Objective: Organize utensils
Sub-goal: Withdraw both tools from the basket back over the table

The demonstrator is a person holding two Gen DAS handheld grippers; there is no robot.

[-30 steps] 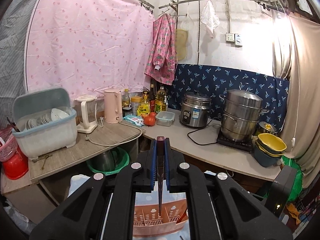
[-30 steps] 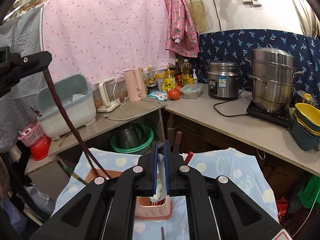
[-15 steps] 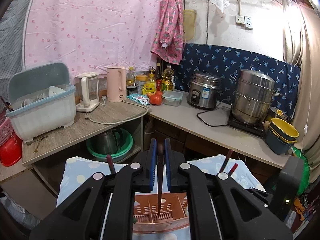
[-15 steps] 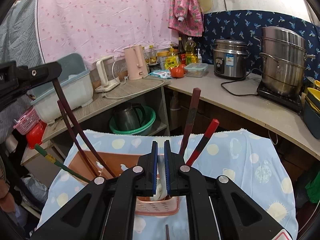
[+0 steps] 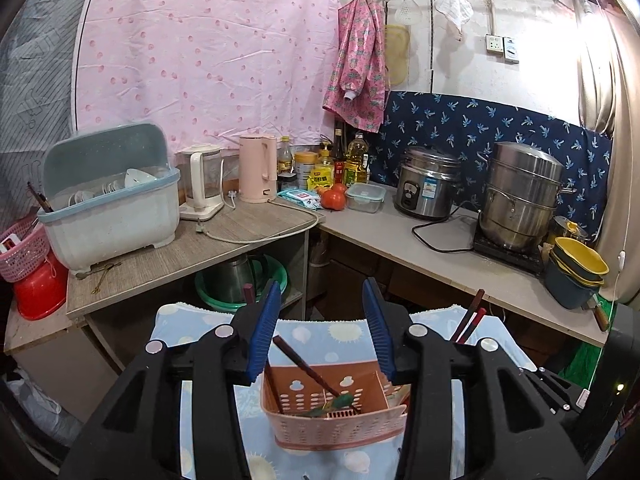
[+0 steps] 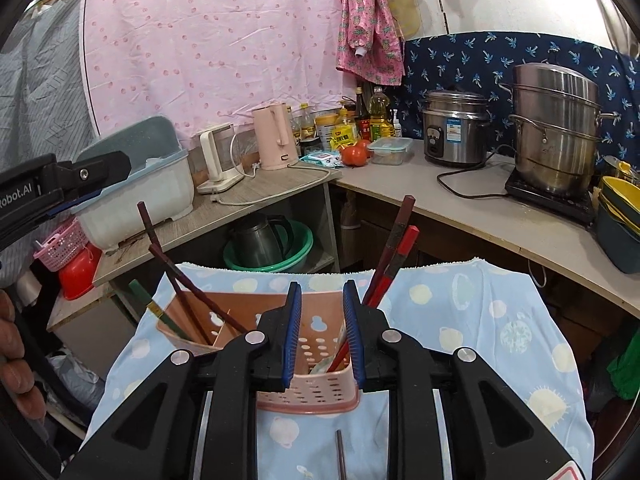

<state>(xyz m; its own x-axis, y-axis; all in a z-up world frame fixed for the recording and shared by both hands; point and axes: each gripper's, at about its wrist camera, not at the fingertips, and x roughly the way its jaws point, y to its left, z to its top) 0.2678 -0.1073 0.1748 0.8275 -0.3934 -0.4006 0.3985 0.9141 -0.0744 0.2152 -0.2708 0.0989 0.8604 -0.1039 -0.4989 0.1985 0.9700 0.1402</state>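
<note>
Left tool (image 5: 323,334) gaping above pink basket (image 5: 336,420) — dark chopsticks (image 5: 308,368) inside (leaning)

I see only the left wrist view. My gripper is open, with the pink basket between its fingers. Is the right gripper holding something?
Observer: No. The right gripper is open and empty, pointing at the right end of the basket.
Operator: Does any utensil lie outside the basket?
Observer: Yes. A thin metal utensil lies on the blue cloth, on the near side of the basket.
Operator: What stands in the right compartment?
Observer: A red chopstick and a brown chopstick lean there together, toward the right.
</note>
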